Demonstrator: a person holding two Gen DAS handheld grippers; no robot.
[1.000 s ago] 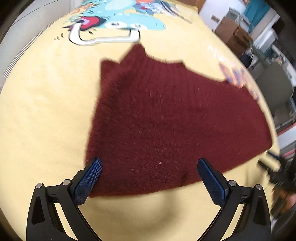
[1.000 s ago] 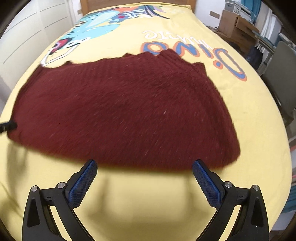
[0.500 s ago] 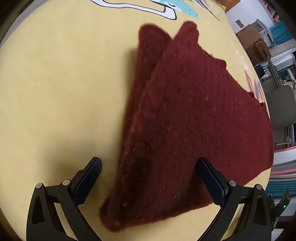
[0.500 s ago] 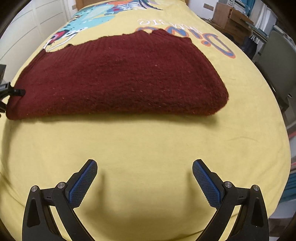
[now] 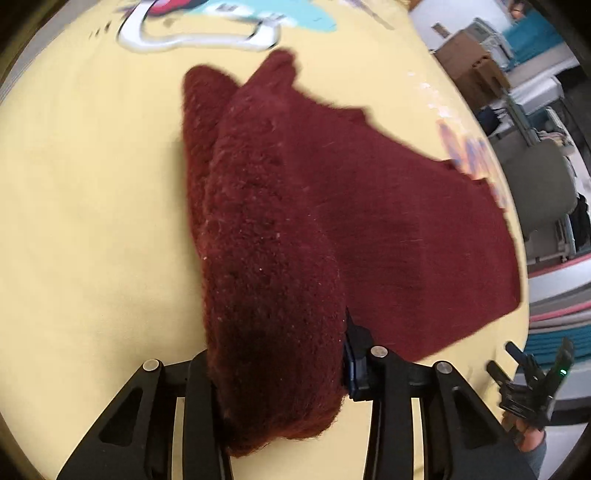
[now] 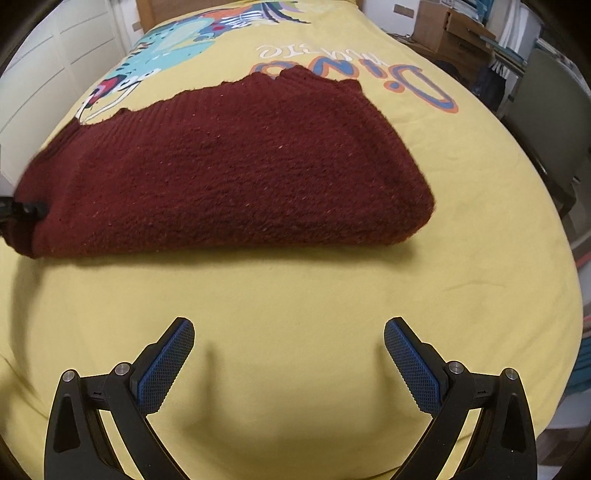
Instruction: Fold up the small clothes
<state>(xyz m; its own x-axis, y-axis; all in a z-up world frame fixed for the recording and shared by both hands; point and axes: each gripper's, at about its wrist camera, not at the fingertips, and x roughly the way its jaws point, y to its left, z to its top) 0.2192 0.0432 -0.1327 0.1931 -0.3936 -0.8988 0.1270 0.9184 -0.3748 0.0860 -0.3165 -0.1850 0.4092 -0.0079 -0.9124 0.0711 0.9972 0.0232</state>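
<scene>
A dark red knit garment (image 5: 369, 206) lies folded on the yellow bedspread (image 5: 92, 221). My left gripper (image 5: 273, 354) has its jaws closing around the garment's near left corner. The thick fold bunches up between the fingers, and the blue pad on the right (image 5: 351, 363) presses into it. In the right wrist view the garment (image 6: 236, 173) lies flat across the middle, with the left gripper (image 6: 18, 212) gripping its left end. My right gripper (image 6: 288, 332) is open over bare bedspread (image 6: 295, 288), short of the garment's near edge, with nothing between its fingers.
The bedspread carries a dinosaur print (image 6: 173, 48) and lettering (image 6: 354, 77) beyond the garment. Cardboard boxes (image 6: 450, 29) and a grey chair (image 6: 546, 122) stand off the bed's right side. White cupboard doors (image 6: 48, 62) are on the left. The right gripper (image 5: 532, 373) shows at the left view's edge.
The left jaws, wide open in both earlier frames, have come together on the garment's corner fold. The right gripper drew back from the near hem and stays open.
</scene>
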